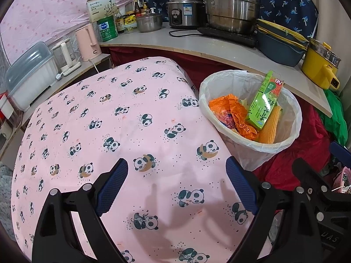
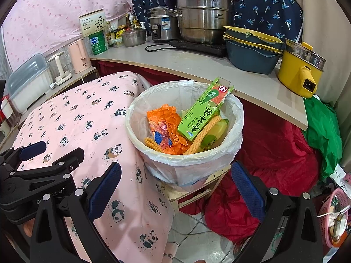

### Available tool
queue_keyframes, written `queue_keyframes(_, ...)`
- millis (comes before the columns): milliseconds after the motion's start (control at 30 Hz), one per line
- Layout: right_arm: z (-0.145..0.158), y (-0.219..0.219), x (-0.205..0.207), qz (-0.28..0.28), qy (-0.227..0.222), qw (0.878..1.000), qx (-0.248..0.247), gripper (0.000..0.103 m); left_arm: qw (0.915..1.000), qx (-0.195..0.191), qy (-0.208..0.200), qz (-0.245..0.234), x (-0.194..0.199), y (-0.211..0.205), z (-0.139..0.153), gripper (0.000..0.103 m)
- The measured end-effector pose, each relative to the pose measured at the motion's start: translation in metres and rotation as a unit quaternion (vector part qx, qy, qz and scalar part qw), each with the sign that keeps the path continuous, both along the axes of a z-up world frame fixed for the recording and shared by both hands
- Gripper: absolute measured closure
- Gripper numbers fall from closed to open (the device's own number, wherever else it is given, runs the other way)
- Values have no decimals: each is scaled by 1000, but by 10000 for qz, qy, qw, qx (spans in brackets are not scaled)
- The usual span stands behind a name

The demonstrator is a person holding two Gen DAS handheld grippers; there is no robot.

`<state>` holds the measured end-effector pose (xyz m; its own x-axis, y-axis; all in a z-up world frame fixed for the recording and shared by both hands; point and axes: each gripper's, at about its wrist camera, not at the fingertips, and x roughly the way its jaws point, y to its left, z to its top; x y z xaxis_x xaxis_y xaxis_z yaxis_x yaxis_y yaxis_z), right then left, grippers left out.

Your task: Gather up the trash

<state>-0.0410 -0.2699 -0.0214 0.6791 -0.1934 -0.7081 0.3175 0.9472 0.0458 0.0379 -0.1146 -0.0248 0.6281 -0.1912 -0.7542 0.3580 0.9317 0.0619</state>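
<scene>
A cluttered kitchen corner with a low table draped in a pink cloth printed with pandas (image 1: 122, 118) fills both views, and a grey curved countertop (image 1: 197, 43) runs behind it. Nearest the cameras, the left gripper (image 1: 176, 173) hangs above the near part of the cloth with its blue-padded fingers spread wide and nothing between them. The right gripper (image 2: 175, 179) is likewise spread apart and empty, held in front of the round bin lined with a white plastic bag (image 2: 237, 118), which stands just beside the cloth's right edge on a small wooden stand (image 2: 193, 192).

Inside the bin lies the trash: a crumpled orange plastic wrapper (image 2: 166, 127) on the left, a green drink carton with Chinese lettering (image 2: 201, 114) leaning against the far rim and sticking up over it, and a yellow ribbed piece (image 2: 204, 131) beside the carton. To the right of the bin, red fabric (image 2: 272, 149) is heaped on the floor, with green fabric (image 2: 322, 131) further right.

Behind the bin, on the countertop, stand a yellow electric pot with a glass lid (image 2: 300, 68), stacked blue-and-yellow basins (image 2: 250, 50), a large stainless steel steamer pot (image 2: 204, 19) and a small steel rice cooker (image 2: 162, 26). Left of these sits a pale pink kettle (image 1: 86, 41).
</scene>
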Motion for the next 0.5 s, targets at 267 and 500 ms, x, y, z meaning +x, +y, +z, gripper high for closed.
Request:
queue_keyframes(267, 0, 0, 0, 0, 1, 10000, 5, 6, 10000, 5, -7, -10, 0, 0, 0, 17)
queue_keyframes(500, -1, 1, 0, -10, 2, 10000, 5, 6, 10000, 7, -4, -4, 0, -1, -1, 17)
